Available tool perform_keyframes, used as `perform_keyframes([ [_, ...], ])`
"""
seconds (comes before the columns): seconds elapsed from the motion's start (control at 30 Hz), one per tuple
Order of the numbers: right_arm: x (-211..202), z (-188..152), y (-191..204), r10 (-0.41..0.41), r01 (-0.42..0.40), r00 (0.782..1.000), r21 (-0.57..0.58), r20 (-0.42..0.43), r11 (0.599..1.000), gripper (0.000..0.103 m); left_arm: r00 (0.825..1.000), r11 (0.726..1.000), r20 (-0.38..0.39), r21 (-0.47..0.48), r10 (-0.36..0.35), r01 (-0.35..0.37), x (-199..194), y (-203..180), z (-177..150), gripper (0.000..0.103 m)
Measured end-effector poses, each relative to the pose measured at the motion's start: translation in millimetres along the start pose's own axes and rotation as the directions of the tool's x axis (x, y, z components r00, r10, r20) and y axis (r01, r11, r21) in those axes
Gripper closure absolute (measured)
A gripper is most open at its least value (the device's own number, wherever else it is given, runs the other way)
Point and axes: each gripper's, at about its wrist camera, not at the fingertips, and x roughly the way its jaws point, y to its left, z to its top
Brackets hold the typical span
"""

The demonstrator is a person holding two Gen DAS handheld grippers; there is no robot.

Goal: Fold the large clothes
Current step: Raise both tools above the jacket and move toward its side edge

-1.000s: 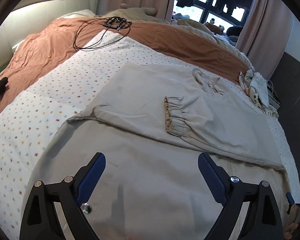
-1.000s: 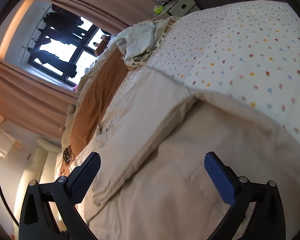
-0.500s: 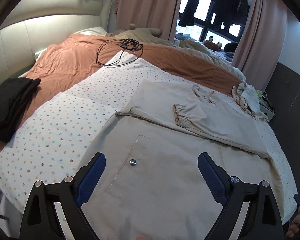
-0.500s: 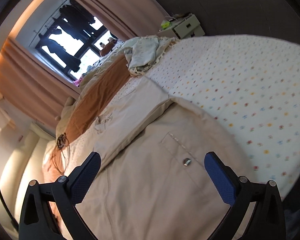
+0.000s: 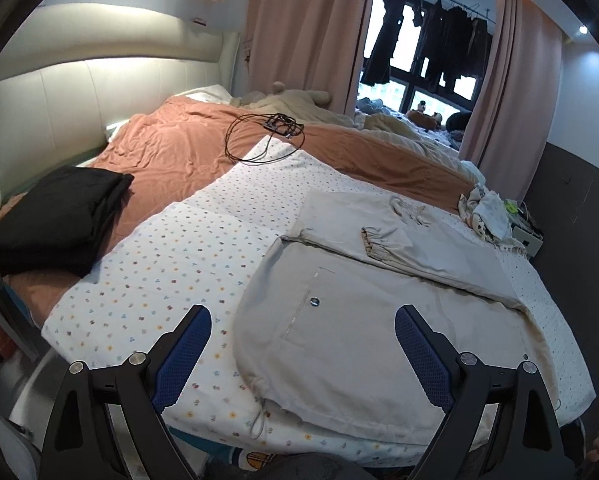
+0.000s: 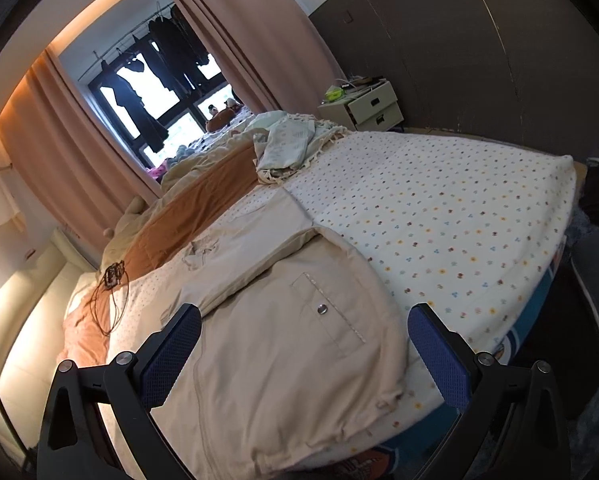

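Nearby, both grippers hang above the near edge of the bed with nothing between their blue pads: the left gripper (image 5: 301, 350) is spread wide and released, and so is the right gripper (image 6: 305, 350). Beneath them the beige jacket (image 5: 363, 320) lies flat on the dotted sheet (image 5: 187, 248), its sleeve (image 5: 383, 236) folded across the upper part and a snap button (image 5: 314, 301) showing on the pocket. Off to the left a folded black garment (image 5: 55, 224) sits on the rust-brown blanket (image 5: 171, 148), a coiled black cable (image 5: 263, 136) lies farther back, and crumpled pale cloth (image 6: 287, 148) rests by the nightstand (image 6: 365, 106).
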Motion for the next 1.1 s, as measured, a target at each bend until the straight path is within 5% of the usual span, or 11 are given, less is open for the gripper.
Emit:
perform_keyframes([
  [0.63,-74.3,-43.3,-21.0,0.018,-0.019,1.0,-0.067,-0.007,0.998,0.0,1.0,0.996,0.001,-0.088,0.015,-0.015,-77.8,80.4,-35.0,0.009],
  [1.1,-62.6,-51.1,-43.2,-0.005,0.003,0.999,-0.057,-0.048,0.998,0.0,0.998,0.987,-0.067,-0.161,0.001,-0.011,-57.2,128.9,-59.7,0.009],
])
